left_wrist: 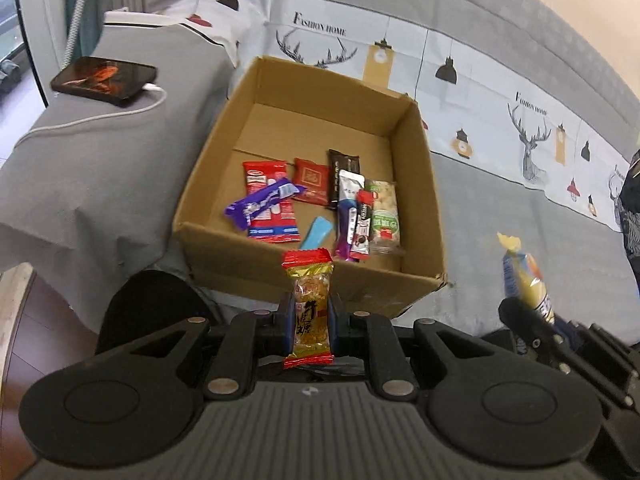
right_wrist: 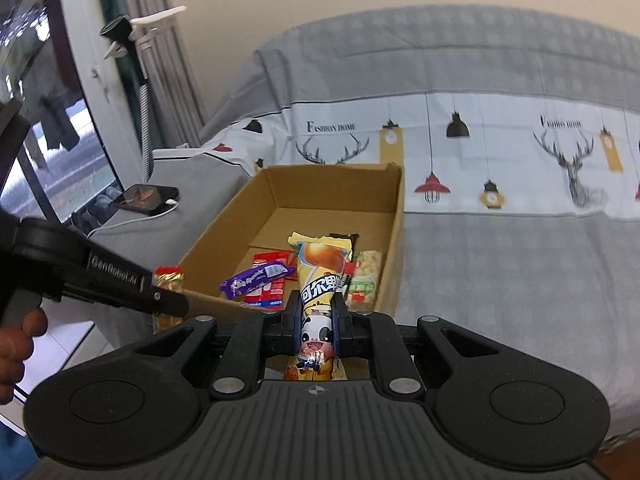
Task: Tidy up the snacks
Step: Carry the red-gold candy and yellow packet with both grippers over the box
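Observation:
An open cardboard box (left_wrist: 304,80) (right_wrist: 276,186) sits on a grey bed and holds several wrapped snacks, among them a purple bar (left_wrist: 262,202) (right_wrist: 256,278) and a green pack (left_wrist: 384,216) (right_wrist: 364,280). My left gripper (left_wrist: 310,316) is shut on a gold candy pack with red ends (left_wrist: 308,304), held upright just in front of the box's near wall. From the right wrist view that candy (right_wrist: 168,276) shows at the left gripper's tip. My right gripper (right_wrist: 318,312) is shut on a yellow snack bag with a cartoon cow (right_wrist: 320,276), right of the left one and pointing at the box.
A phone (left_wrist: 104,80) (right_wrist: 146,198) on a white charging cable lies on a grey pillow left of the box. A printed sheet with deer and lamps (left_wrist: 532,140) runs behind the box. A hand (right_wrist: 16,344) holds the left gripper's handle. A window is at far left.

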Motion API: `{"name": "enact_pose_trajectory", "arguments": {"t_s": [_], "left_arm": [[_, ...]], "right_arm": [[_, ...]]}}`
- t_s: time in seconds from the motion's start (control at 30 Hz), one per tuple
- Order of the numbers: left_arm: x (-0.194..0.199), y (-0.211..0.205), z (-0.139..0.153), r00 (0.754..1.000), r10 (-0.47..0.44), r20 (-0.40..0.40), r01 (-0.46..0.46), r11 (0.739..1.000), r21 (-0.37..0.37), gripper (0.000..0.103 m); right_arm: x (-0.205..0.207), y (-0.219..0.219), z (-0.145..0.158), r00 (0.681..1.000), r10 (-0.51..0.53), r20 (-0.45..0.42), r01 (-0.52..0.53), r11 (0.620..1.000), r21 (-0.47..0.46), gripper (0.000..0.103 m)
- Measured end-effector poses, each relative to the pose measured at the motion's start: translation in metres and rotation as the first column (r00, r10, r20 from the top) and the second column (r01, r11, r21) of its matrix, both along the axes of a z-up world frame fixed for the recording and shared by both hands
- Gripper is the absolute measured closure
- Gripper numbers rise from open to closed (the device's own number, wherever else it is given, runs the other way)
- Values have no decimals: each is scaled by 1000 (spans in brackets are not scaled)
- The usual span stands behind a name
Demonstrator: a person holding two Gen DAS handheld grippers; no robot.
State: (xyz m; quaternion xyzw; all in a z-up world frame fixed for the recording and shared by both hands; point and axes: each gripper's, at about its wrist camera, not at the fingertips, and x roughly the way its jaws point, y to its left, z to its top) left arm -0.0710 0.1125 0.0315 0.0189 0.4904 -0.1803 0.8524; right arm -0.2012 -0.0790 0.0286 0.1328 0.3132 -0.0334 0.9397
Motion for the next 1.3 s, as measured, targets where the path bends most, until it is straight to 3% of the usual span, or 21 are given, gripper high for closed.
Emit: {"name": "enact_pose_trajectory", "arguments": {"t_s": [0.43,1.3], "left_arm": [[-19,26,5,1000,5,30,-2,996,-84,86],[-11,22,3,999,-7,42,9,998,-62,86]], "right_arm": [[-14,36,11,999,27,17,-26,994,-105,88],[-11,38,6,1000,24,-2,-24,994,-107,88]]}}
